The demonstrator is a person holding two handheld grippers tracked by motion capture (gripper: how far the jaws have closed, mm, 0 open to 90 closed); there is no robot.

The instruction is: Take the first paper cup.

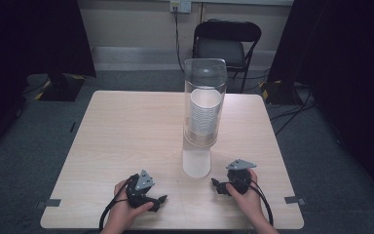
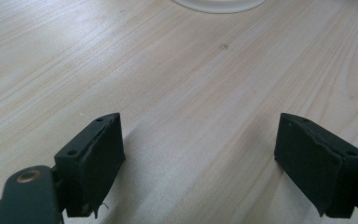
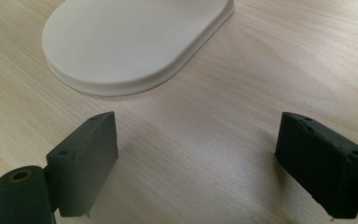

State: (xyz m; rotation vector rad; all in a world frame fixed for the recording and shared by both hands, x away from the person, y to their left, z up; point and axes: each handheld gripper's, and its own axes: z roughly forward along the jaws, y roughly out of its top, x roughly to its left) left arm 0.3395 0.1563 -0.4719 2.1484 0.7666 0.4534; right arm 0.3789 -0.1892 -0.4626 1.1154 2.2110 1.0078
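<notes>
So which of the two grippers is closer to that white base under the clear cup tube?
The right gripper. It sits just beside the white base; the left gripper lies farther off on the other side.

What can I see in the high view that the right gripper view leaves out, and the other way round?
The high view alone takes in the tall clear tube with its stack of paper cups, both hands with the left gripper and right gripper resting near the table's front edge, and a black chair behind the table. The right gripper view alone gives a close look along its own open gripper, nothing between the jaws, with wood grain beneath. Both share the wooden table and the dispenser's white base.
</notes>
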